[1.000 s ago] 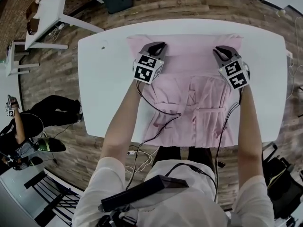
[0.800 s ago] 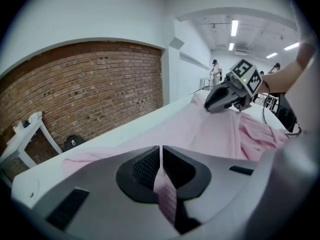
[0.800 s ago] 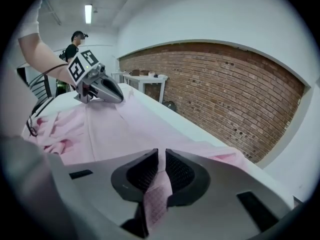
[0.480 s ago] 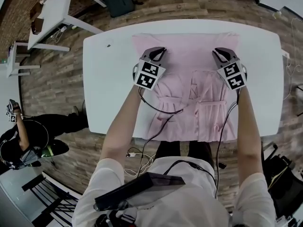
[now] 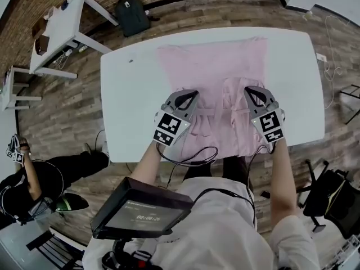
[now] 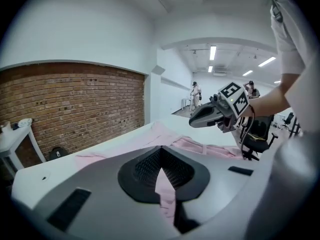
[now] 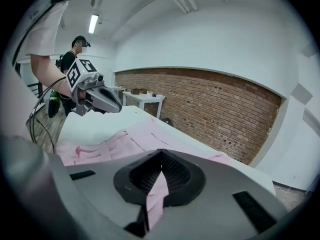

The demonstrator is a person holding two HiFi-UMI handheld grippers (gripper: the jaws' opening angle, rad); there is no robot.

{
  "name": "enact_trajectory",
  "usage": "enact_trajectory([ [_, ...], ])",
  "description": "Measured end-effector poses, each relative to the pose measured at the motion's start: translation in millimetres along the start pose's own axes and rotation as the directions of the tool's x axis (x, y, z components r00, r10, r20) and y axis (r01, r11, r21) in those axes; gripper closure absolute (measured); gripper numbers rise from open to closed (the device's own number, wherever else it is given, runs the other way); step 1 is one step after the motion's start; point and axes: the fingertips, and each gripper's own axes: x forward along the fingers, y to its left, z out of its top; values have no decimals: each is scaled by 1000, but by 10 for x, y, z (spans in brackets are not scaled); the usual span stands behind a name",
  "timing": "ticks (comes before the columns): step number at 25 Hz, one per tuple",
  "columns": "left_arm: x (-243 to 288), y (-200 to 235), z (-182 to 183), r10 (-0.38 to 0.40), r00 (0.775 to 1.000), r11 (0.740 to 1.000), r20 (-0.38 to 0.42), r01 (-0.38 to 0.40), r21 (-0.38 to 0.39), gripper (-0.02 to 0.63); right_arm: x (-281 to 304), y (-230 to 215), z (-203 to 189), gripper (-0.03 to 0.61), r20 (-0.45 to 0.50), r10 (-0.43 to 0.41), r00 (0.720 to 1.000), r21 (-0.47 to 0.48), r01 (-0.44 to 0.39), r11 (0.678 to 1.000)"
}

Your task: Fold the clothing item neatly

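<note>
While the pink garment (image 5: 214,66) lies across the white surface (image 5: 126,111), flat at its far end and rumpled into folds toward the edge nearest the person, both tools sit over that rumpled near part. The left tool (image 5: 189,95) has its jaws pressed together on a pinch of the pink cloth, and a narrow strip of it shows between the ribbed pads (image 6: 177,170) in the left gripper view. The right tool (image 5: 251,91) is likewise clamped tight on a fold of the same garment, with pink fabric squeezed between its pads (image 7: 175,174). The two tools are held apart, one toward each side of the garment, jaws pointing away from the person. A dark backpack (image 5: 130,16) rests on the wooden floor (image 5: 67,117) beyond the surface.
</note>
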Motion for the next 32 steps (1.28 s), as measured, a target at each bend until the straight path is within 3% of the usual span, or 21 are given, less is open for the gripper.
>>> enact_trajectory([
  [4, -185, -339, -88, -33, 999, 999, -16, 34, 17, 612, -360, 215, -145, 575, -22, -10, 1000, 33, 10, 999],
  [9, -350, -548, -191, -8, 1000, 999, -10, 8, -48, 612, -653, 303, -338, 576, -31, -7, 999, 55, 9, 998],
  [13, -493, -573, -267, 70, 997, 994, -31, -72, -77, 612, -852, 156, -371, 576, -5, -12, 1000, 59, 12, 998],
  [17, -570, -466, -338, 201, 978, 968, -46, -206, -145, 612, -965, -179, -466, 575, 21, -28, 999, 64, 26, 998],
  [23, -566, 171, -253, 323, 943, 930, -82, -332, -160, 612, -644, -874, -353, 575, 54, -84, 995, 50, 82, 995],
  [28, -214, 823, -204, 326, 937, 931, -127, -341, -130, 611, -189, -1318, -313, 575, 38, -127, 991, 91, 124, 988],
  [32, 27, 1577, -238, 316, 934, 926, -167, -342, -157, 548, 226, -1530, -355, 575, -6, -130, 991, 99, 130, 987],
])
